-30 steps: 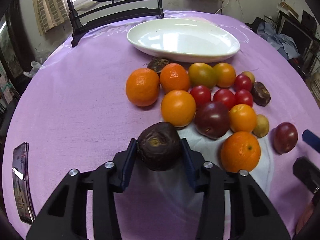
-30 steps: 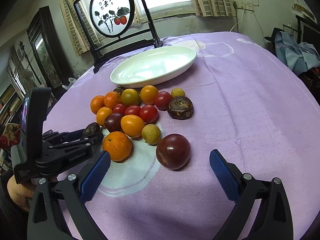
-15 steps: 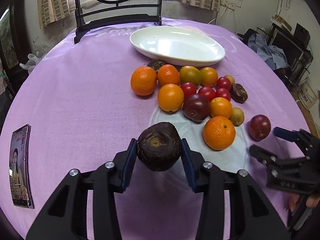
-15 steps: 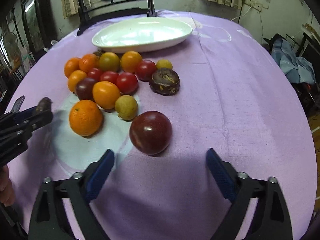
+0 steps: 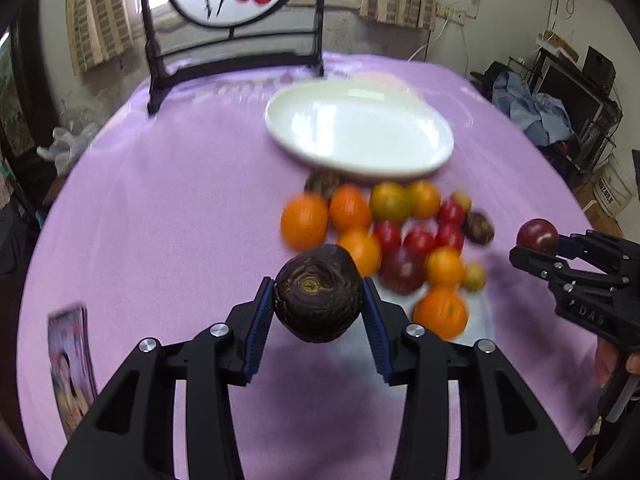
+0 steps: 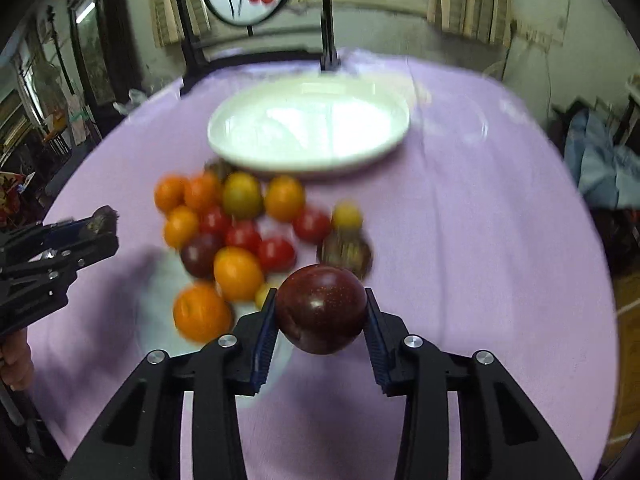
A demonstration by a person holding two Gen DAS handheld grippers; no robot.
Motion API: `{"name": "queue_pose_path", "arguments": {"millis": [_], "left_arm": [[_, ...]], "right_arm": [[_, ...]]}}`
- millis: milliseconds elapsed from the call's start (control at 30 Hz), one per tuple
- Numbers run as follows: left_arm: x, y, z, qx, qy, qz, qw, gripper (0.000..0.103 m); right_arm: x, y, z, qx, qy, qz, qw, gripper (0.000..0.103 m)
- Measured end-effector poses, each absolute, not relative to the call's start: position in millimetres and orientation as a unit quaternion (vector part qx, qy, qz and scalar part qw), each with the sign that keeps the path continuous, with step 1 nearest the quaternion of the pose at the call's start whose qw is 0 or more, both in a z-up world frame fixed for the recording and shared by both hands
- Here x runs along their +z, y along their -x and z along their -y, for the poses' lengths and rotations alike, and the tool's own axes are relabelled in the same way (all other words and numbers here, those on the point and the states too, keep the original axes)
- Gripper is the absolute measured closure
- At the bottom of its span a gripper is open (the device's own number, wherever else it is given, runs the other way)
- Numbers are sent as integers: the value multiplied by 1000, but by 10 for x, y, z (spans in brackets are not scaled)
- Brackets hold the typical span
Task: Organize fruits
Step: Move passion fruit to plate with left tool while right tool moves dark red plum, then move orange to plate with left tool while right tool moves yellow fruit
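Note:
My left gripper (image 5: 318, 300) is shut on a dark wrinkled passion fruit (image 5: 318, 280) and holds it above the purple cloth. In the right wrist view my right gripper (image 6: 321, 314) has its jaws closing on a dark red plum (image 6: 321, 304); the pads press its sides and it hangs clear of the table. The left wrist view shows the same plum (image 5: 537, 235) at the right gripper's tip. A pile of oranges (image 5: 304, 222), red tomatoes (image 5: 418, 240) and other small fruits lies ahead. Beyond the pile stands an oval white plate (image 5: 360, 132), which holds nothing.
A black-framed round screen (image 5: 236, 60) stands at the table's far edge. A glossy printed card (image 5: 72, 364) lies near the left edge. A white patch in the cloth (image 6: 160, 320) lies under the nearest fruits. A person's hand (image 6: 16, 356) holds the left gripper.
The right gripper's jaws closed from wide apart onto the dark red plum and lifted it off the cloth. The left gripper rose with the passion fruit still in it.

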State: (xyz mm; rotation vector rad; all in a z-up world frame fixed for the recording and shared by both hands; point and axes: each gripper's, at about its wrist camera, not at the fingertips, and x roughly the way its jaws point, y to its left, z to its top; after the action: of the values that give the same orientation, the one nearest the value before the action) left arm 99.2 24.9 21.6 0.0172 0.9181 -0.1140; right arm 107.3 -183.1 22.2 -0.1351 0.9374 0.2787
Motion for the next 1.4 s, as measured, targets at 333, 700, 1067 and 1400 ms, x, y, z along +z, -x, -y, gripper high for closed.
{"name": "queue_pose_path", "arguments": {"millis": [333,700,1067,1400], "left_arm": [[110,-2612,-12,5,-2,-453,892,60],[157,-2777,-27,-19,38,-434,900,8],[231,-1519,-133,-6,20,-416,909,6],[-122,-931,-189,-19,40,-440,897,6]], "right_arm": [[99,-2384,1324,131,102,-436,884,62],[99,-2536,1514,99,91,-433,891,29],[48,-1335,1849,148,126,-433,880,22],[-362,-842,1735,170,140,-484,847,53]]}}
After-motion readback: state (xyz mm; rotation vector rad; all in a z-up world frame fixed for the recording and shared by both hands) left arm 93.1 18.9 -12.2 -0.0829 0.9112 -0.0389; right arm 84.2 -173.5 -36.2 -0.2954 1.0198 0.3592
